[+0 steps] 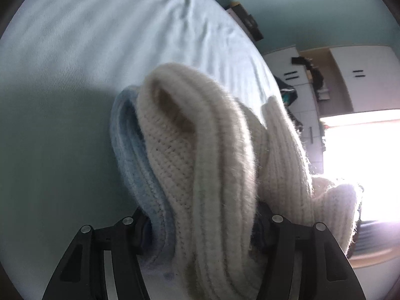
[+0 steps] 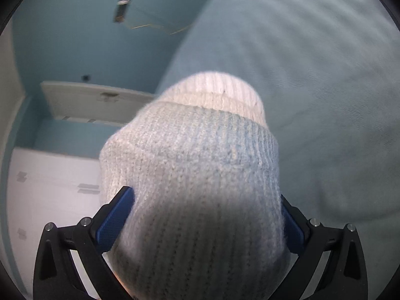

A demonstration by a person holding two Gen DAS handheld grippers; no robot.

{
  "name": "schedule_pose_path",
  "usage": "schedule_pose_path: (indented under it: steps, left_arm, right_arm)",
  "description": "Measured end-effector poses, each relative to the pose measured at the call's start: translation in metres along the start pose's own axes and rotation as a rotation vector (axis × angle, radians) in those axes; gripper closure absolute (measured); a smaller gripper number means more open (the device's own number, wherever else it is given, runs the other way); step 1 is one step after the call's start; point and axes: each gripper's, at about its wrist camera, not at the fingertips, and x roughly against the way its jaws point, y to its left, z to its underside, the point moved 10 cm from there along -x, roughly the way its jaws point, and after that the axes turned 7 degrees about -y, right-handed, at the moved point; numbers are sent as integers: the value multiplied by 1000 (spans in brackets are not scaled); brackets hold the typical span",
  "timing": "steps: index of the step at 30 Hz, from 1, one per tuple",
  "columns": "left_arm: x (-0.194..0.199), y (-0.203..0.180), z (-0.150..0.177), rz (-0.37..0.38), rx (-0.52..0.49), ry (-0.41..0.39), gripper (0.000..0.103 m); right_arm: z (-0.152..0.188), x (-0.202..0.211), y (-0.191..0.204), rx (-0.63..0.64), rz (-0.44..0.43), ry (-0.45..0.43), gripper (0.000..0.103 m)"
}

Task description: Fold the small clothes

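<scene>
A thick knitted garment, cream (image 1: 200,155) with a pale blue band (image 1: 130,145), fills both views. In the left wrist view it is bunched in folds between my left gripper's (image 1: 202,225) black fingers, which are shut on it. In the right wrist view the same knit (image 2: 195,175), cream with a ribbed cuff (image 2: 215,95) at its far end, sits between the blue pads (image 2: 115,220) of my right gripper (image 2: 207,215), which is shut on it. Both hold it above the bed.
A light blue bed sheet (image 1: 87,50) lies under and behind the garment, also in the right wrist view (image 2: 312,75). White cupboards (image 1: 362,75) and a bright window (image 1: 362,162) stand beyond the bed. A teal wall (image 2: 62,37) and a white door (image 2: 87,100) are at the left.
</scene>
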Motion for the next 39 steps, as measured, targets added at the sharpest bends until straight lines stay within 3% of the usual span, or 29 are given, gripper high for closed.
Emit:
schedule_pose_path:
  steps: [4, 7, 11, 13, 15, 18, 20, 22, 24, 27, 31, 36, 39]
  left_arm:
    - [5, 4, 2, 9, 10, -3, 37]
    - [15, 0, -8, -66, 1, -51, 33]
    - [70, -10, -9, -302, -121, -159, 27]
    - [99, -11, -3, -410, -194, -211, 23]
    - [136, -6, 10, -574, -250, -278, 23]
    - [187, -3, 42, -752, -322, -363, 21]
    - [215, -6, 71, -821, -368, -395, 9]
    - [245, -13, 101, -880, -434, -446, 0]
    - [271, -24, 131, -930, -516, -507, 0]
    - [299, -39, 172, -960, -604, -551, 0]
    - [301, -79, 224, -886, -722, -592, 0]
    - [299, -104, 259, -841, -854, -650, 0]
    - [289, -108, 264, -829, -900, -661, 0]
  right_arm:
    - [8, 17, -14, -74, -59, -24, 0]
    - [20, 36, -21, -138, 1, -18, 0]
    - [26, 83, -8, -35, 234, -65, 1]
    - [40, 117, 4, 68, 356, -97, 1]
    - [68, 150, 21, 162, 442, -99, 1]
    - [113, 183, 54, 282, 512, -107, 1]
    - [131, 198, 78, 353, 596, -152, 1]
    - [164, 224, 105, 427, 589, -198, 1]
    - [198, 238, 131, 512, 606, -240, 1]
    - [236, 246, 161, 622, 629, -293, 1]
    - [268, 235, 177, 693, 595, -340, 1]
    - [272, 225, 162, 732, 626, -443, 1]
    - [259, 223, 150, 729, 671, -484, 1]
